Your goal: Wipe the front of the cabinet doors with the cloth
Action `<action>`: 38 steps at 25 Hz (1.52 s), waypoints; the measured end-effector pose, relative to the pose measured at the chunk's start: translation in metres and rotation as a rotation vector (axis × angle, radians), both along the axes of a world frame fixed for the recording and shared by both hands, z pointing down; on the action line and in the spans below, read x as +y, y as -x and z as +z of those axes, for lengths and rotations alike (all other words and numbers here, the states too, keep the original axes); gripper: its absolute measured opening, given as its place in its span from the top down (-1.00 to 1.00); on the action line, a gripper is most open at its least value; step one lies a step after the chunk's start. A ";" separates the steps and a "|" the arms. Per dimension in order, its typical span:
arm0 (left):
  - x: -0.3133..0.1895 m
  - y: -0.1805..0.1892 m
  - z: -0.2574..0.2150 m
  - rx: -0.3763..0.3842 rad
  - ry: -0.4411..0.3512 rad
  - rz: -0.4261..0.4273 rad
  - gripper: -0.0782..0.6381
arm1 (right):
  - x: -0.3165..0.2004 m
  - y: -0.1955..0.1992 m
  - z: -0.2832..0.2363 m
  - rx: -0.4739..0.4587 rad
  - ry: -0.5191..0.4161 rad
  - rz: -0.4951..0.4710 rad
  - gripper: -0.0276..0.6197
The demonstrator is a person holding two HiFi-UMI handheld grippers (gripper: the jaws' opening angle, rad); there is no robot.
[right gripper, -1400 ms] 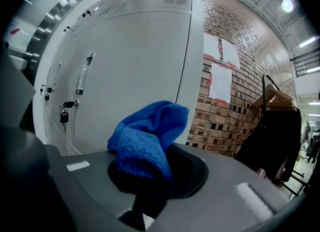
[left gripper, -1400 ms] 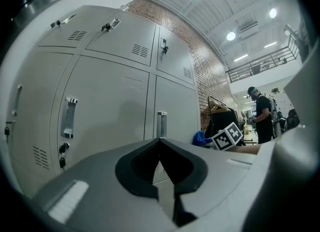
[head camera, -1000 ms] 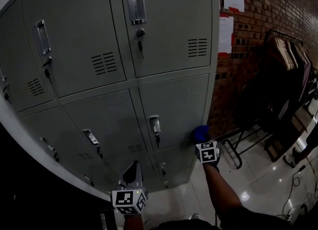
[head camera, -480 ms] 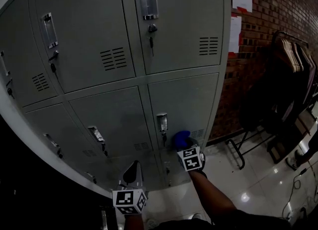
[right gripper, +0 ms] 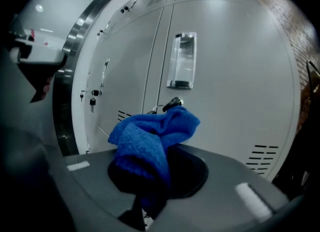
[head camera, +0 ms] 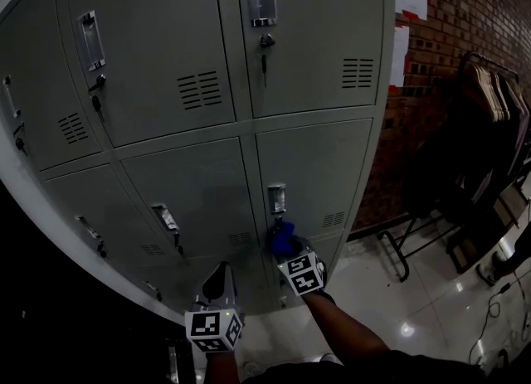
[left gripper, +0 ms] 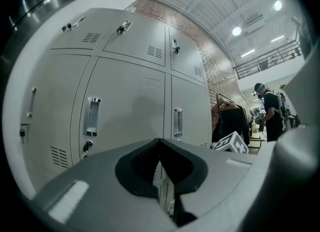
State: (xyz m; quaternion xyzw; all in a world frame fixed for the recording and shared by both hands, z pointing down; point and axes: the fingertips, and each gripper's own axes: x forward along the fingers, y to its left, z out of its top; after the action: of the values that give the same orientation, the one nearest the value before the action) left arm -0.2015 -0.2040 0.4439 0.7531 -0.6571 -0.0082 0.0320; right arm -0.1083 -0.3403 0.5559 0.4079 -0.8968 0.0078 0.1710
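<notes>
At the lower centre of the head view, the right gripper (head camera: 288, 251) was clenched on the blue cloth (head camera: 280, 237). The cloth's bunched free end sat against, or just short of, the grey cabinet door (head camera: 314, 171), directly beneath that door's recessed metal handle (head camera: 276, 198). The right gripper view showed the same thing: the cloth (right gripper: 150, 136) was pinched between the jaws and spilled forward toward the lock, below the handle (right gripper: 182, 60). Whether it truly touched the metal could not be told. As a judgement, the wiping was under way on this door in the middle of the frame. No streak, damp patch or change in sheen marked any panel, so nothing showed how many doors were finished. The tall doors across the top of the frame and the smaller doors at the lower left may well remain. The right forearm rose from the bottom edge and angled slightly leftward, with the marker cube facing the camera and the jaws aimed at the door. The left gripper (head camera: 221, 281) hung low at the bottom, left of centre, clear of the cabinet. In its own view its jaws (left gripper: 161, 168) were closed together with nothing between them and pointed up at the doors, idle.
</notes>
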 end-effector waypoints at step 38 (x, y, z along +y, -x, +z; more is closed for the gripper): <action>-0.004 -0.032 -0.032 -0.039 -0.037 0.037 0.75 | 0.092 -0.049 -0.143 -0.211 -0.214 -0.003 0.73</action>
State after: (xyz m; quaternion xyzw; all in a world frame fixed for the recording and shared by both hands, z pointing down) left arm -0.1697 -0.2085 0.4116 0.7656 -0.6432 -0.0052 0.0056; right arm -0.0591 -0.2486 0.4126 0.4196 -0.9061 -0.0451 0.0312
